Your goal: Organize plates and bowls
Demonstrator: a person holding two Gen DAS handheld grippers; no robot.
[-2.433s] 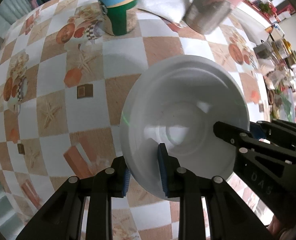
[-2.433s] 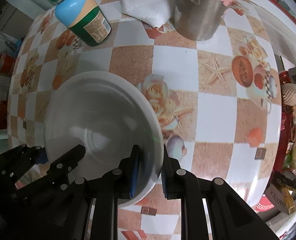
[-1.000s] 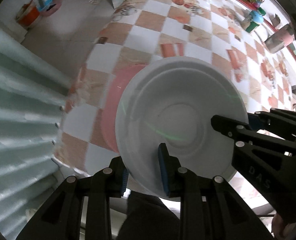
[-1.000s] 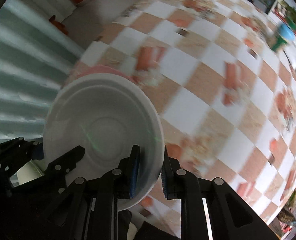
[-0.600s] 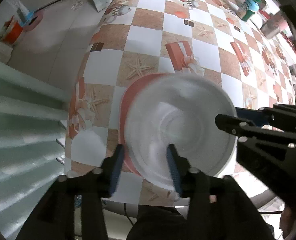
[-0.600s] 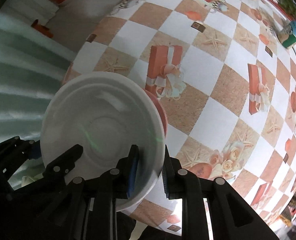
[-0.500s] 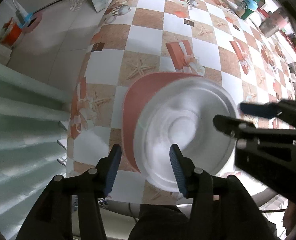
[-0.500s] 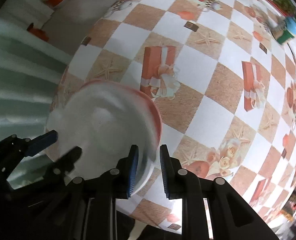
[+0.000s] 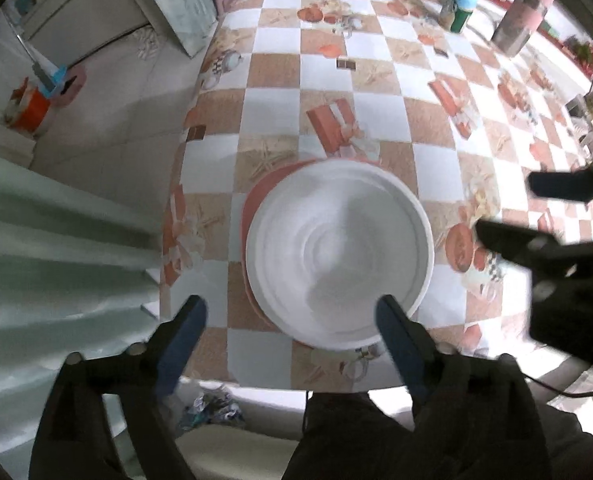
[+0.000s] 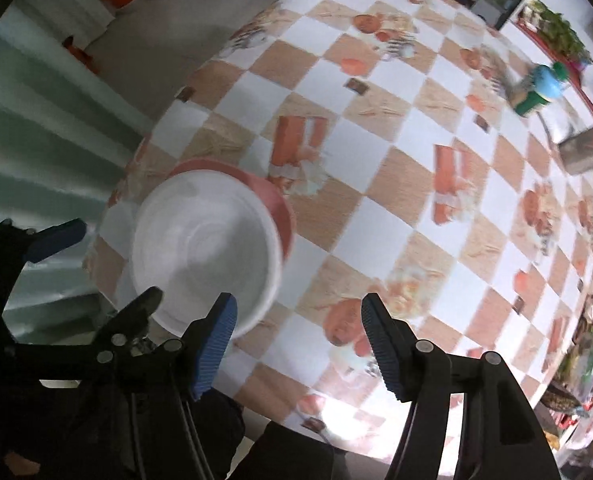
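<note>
A white bowl (image 9: pixel 338 252) sits inside a pink bowl (image 9: pixel 252 200) near the front left corner of the checkered table (image 9: pixel 324 76). My left gripper (image 9: pixel 292 320) is open and empty, its pads either side of the white bowl's near rim and above it. My right gripper (image 10: pixel 298 320) is open and empty, just right of the white bowl (image 10: pixel 204 248) and the pink bowl (image 10: pixel 276 200). The right gripper also shows at the right edge of the left wrist view (image 9: pixel 536 216).
A blue-and-green jar (image 9: pixel 458 10) and a metal canister with a pink top (image 9: pixel 522 22) stand at the table's far side. Clutter lies beyond the right edge. The table edge is close below the bowls; the floor and a pale green curtain (image 9: pixel 56 248) are to the left.
Both grippers carried the white bowl from the far side to the near corner, set it into the pink bowl, opened and drew back.
</note>
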